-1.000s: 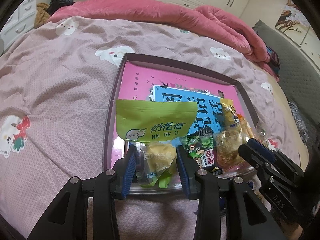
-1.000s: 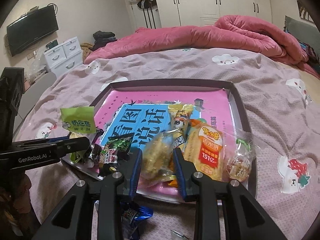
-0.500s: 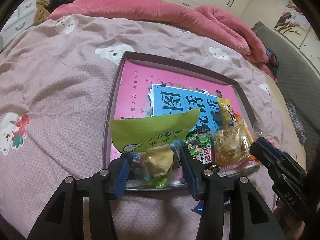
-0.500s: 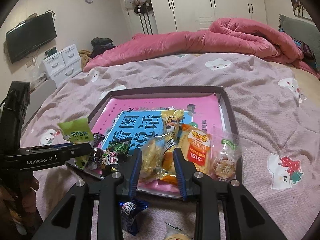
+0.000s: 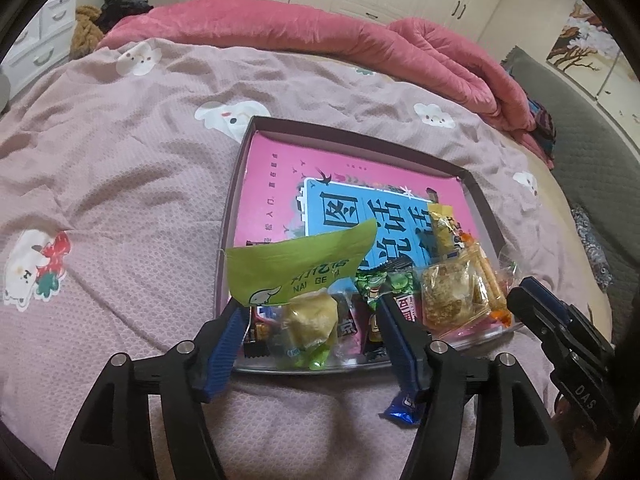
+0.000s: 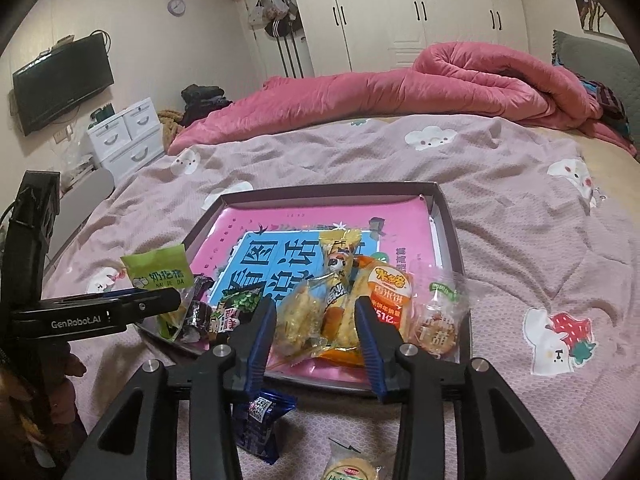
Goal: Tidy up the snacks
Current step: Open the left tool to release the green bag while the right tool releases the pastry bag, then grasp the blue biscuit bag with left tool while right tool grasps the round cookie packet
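green snack pkt (image 5: 298, 276) now lies in the tray (image 5: 236, 208) near edge w/ the other snacks. our left gripper (image 5: 310, 332) jaws were clamped on it, now opening, pads clear. right gripper (image 6: 316, 338) jaws opening too around the yellow pkts (image 6: 316, 312). blue pkt (image 6: 260, 420) left on the bed.

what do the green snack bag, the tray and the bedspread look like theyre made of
Green snack bag: thin matte plastic film, probably; its top edge curls and creases.
Tray: looks like stiff card with a dull dark rim, folded square at the corners; I cannot be sure.
Bedspread: soft woven cloth with a fine dimpled texture, wrinkled, printed with cartoon animals.
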`<state>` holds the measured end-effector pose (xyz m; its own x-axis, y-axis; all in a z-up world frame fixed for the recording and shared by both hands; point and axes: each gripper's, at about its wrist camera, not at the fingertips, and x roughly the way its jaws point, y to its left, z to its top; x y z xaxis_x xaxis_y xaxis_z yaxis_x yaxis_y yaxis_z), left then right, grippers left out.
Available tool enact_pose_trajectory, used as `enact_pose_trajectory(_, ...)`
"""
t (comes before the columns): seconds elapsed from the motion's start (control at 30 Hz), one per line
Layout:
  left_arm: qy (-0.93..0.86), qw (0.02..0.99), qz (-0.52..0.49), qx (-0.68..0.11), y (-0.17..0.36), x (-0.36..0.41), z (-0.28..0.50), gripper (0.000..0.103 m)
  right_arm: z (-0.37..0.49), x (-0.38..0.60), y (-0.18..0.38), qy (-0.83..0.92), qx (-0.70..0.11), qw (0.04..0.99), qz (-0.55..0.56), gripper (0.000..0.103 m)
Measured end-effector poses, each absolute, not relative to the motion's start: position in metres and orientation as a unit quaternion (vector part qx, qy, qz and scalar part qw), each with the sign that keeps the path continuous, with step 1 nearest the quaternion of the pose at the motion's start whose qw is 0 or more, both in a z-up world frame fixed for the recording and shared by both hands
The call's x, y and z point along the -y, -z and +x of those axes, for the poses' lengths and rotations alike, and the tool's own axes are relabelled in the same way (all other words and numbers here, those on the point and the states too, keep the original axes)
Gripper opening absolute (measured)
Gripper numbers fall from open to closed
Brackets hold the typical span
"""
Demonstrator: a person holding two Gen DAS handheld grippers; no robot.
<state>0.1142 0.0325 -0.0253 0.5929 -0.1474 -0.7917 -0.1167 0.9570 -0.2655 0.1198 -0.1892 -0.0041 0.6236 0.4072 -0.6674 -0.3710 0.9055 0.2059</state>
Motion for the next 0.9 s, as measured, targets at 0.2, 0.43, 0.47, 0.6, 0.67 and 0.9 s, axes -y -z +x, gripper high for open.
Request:
enact_pose_trajectory(0.2,0.002,0.887,-0.145,-0.438,0.017,-0.035,0.109,0.073,0.116,0.194,-0.001,-0.213,-0.372,0.903,0.033,0.044)
enact_pose_trajectory(0.43,-0.002,0.891,-0.153,-0.427,0.005,-0.04,0.101,0.075,0.112,0.198,-0.003,-0.213,-0.373,0.902,0.039,0.046)
enact_pose_trajectory(0.47,-0.001,0.891,-0.154,-0.427,0.004,-0.04,0.1,0.075,0.11,0.198,-0.003,-0.212,-0.373,0.902,0.038,0.046)
enact_pose_trajectory(0.6,0.004,0.894,-0.154,-0.421,-0.002,-0.039,0.094,0.076,0.106,0.201,-0.002,-0.208,-0.382,0.899,0.041,0.049)
enact_pose_trajectory(0.67,0.007,0.896,-0.152,-0.417,-0.006,-0.038,0.088,0.076,0.102,0.203,-0.001,-0.207,-0.389,0.897,0.044,0.051)
enact_pose_trajectory(0.9,0.025,0.903,-0.141,-0.406,-0.016,-0.029,0.076,0.076,0.087,0.212,0.012,-0.202,-0.438,0.874,0.06,0.053)
